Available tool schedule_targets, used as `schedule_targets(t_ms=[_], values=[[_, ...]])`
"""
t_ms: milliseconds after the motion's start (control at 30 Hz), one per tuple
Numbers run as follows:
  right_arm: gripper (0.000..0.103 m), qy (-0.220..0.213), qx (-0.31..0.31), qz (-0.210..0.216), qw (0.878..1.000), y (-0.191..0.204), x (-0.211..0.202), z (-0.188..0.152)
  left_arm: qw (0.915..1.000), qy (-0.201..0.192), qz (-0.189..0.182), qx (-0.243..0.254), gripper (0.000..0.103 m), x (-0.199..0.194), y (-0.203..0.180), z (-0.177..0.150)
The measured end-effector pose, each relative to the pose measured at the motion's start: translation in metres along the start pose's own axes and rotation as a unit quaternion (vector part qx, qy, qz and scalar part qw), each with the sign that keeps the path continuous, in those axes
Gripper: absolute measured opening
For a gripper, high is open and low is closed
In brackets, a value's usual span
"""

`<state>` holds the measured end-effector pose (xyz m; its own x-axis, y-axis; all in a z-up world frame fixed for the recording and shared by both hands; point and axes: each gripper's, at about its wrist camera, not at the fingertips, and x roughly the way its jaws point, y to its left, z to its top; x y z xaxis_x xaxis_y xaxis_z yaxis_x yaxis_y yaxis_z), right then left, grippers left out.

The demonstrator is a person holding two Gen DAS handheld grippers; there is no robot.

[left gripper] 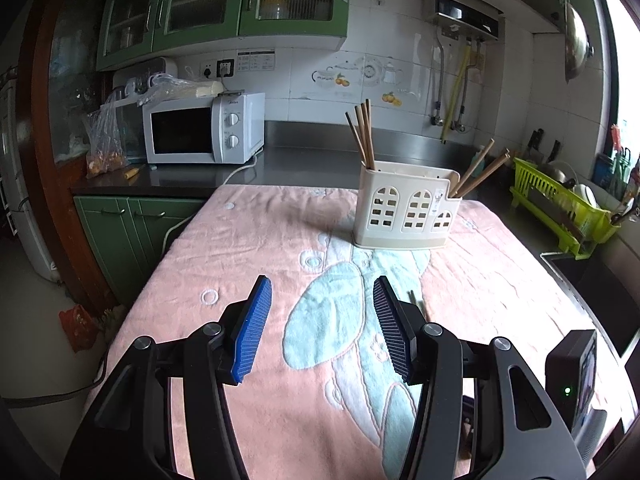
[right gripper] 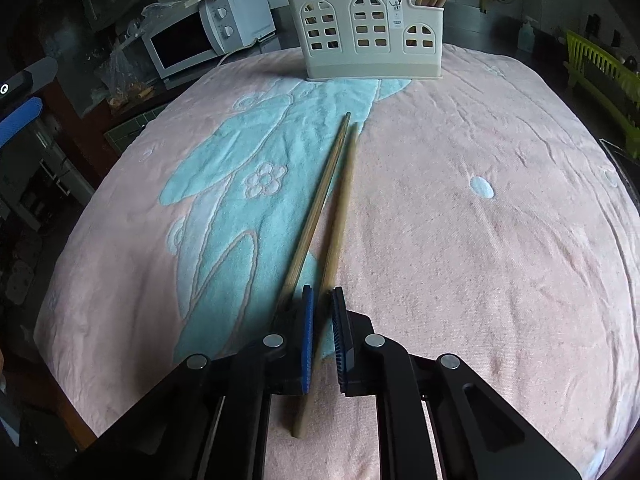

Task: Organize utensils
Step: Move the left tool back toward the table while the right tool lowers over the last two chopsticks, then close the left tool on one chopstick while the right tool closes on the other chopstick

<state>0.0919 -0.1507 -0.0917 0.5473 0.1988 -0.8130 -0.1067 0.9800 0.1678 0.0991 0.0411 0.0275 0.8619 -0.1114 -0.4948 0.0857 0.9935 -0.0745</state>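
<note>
While your cream utensil holder point(left gripper: 406, 208) stands at the far side of the pink towel point(left gripper: 248, 248) on the bench, dark chopsticks point(left gripper: 362, 134) lean in its left compartment and lighter sticks point(left gripper: 478, 170) in its right. Your right tool point(right gripper: 322, 312) has nearly clenched around one of two pale wooden chopsticks point(right gripper: 320, 204) lying side by side on the towel. Your left tool point(left gripper: 322, 304) hangs released, holding nothing.

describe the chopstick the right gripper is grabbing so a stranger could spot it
On the pink towel, before the cream holder, lie two chopsticks. It is the right-hand chopstick, passing between the right gripper pads; the darker chopstick lies outside.
</note>
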Motion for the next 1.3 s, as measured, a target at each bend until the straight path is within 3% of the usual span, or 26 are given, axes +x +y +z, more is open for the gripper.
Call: schedule_targets(t_ms=[200,533,800,1267,1300], values=[[0.007,-0.011,0.014,-0.006,1.0,-0.023,-0.009,-0.001,0.9998,0.02,-0.006,0.002,0.054,0.008,-0.009,-0.011],[0.007,-0.027,0.047,-0.009,0.998,-0.064,-0.02,-0.007,0.9938,0.086,-0.07,0.015,0.052,0.027,-0.048,-0.054],[0.007,-0.027,0.053,0.002,0.998,-0.075,-0.021,-0.013,0.9838,0.139,-0.107,0.035,0.032,0.051,-0.085,-0.093],[0.009,-0.025,0.045,0.011,0.999,-0.079,-0.025,-0.019,0.9742,0.184,-0.126,0.035,0.023,0.082,-0.102,-0.109],[0.009,-0.026,0.042,0.01,0.999,-0.079,-0.027,-0.02,0.9737,0.187,-0.126,0.036,0.018,0.084,-0.102,-0.11]])
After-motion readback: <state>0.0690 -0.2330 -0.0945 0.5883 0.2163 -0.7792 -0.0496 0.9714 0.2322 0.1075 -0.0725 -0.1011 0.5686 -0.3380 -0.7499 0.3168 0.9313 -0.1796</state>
